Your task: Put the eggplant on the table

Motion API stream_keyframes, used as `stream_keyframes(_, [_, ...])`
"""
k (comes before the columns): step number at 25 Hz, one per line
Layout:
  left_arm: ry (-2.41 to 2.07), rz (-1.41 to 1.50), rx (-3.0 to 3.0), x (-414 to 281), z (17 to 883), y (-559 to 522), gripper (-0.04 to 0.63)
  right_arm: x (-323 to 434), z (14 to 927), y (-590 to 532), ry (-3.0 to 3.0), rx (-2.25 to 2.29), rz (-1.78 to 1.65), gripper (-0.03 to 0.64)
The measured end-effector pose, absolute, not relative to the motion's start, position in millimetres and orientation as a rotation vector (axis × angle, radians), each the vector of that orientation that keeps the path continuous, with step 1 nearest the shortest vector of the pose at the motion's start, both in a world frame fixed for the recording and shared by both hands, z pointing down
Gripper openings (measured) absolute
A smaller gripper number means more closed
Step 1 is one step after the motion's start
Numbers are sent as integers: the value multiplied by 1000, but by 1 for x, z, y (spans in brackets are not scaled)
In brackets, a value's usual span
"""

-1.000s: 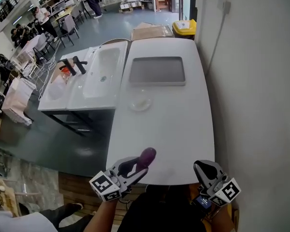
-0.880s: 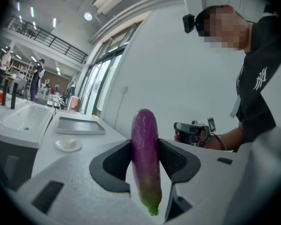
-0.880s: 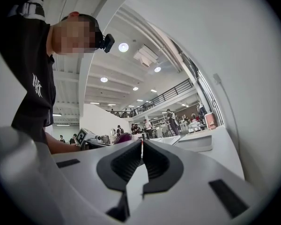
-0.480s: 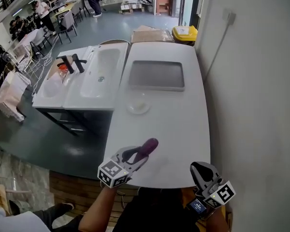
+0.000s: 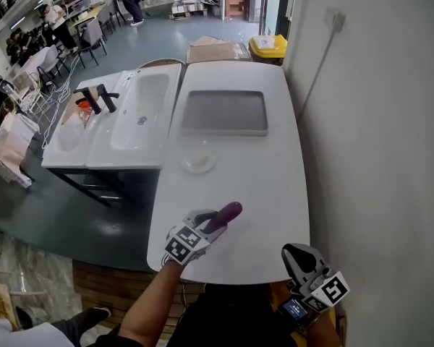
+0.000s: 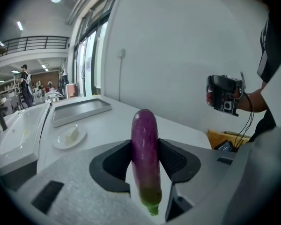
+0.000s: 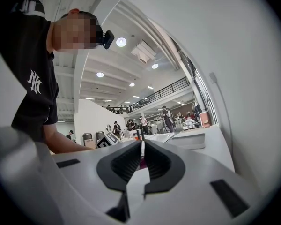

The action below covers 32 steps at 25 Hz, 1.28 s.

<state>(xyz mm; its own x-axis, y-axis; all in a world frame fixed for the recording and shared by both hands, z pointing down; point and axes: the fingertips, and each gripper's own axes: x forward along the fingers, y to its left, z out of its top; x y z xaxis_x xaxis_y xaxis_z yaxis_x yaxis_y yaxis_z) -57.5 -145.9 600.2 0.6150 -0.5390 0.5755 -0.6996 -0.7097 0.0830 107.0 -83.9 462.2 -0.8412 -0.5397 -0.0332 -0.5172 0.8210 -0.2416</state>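
Note:
A long purple eggplant point(image 5: 226, 215) point(image 6: 145, 161) is clamped between the jaws of my left gripper point(image 5: 211, 225) point(image 6: 145, 159), its green stem end toward the camera and its rounded tip pointing out over the white table point(image 5: 267, 179). The gripper hangs over the table's near left corner, tilted downward. My right gripper point(image 5: 301, 257) point(image 7: 142, 162) stays off the table's near right edge, jaws shut and empty. It shows in the left gripper view too, right gripper point(image 6: 223, 93), held by a hand.
A grey tray point(image 5: 225, 112) point(image 6: 79, 110) lies at the table's far part, with a small white saucer point(image 5: 199, 162) point(image 6: 70, 136) nearer. A white sink unit point(image 5: 126, 118) adjoins the table's left side. A wall runs along the right.
My left gripper has carried the eggplant forward and rightward over the table's near corner, lower and tilted down. The right gripper has stayed put.

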Motion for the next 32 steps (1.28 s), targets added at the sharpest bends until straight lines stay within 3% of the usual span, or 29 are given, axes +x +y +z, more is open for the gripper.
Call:
stream_keyframes(17, [-858,1309,2420,-36,681,-167,179,130,475,-95,2901,-913,-358,3])
stream_keyframes(32, [-854,1366,2431,-37,705,-167,183,131,481,-94,2915,-892,-390,3])
